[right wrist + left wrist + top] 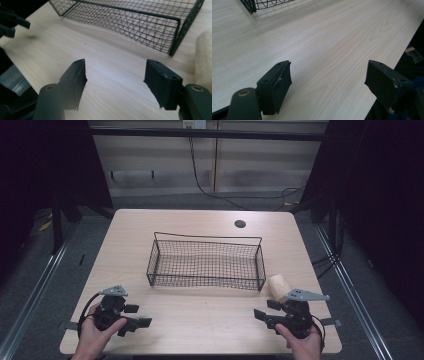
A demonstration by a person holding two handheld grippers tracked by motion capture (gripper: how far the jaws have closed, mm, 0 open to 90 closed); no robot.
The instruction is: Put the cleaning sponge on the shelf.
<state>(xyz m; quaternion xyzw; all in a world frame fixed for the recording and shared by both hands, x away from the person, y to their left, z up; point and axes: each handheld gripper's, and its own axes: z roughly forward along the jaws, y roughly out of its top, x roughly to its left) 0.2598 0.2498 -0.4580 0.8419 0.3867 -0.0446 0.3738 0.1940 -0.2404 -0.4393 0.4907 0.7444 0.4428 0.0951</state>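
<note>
Both tongs sit low at the bottom of the high view, probably parked before any grab. Left tongs (328,80) gape wide over bare tabletop (324,45), holding nothing. Right tongs (115,80) stand apart too, nothing between them. The roll (278,287) stands right of center, just beside the basket (206,263); the right gripper view catches its fuzzy edge at far right.
</note>
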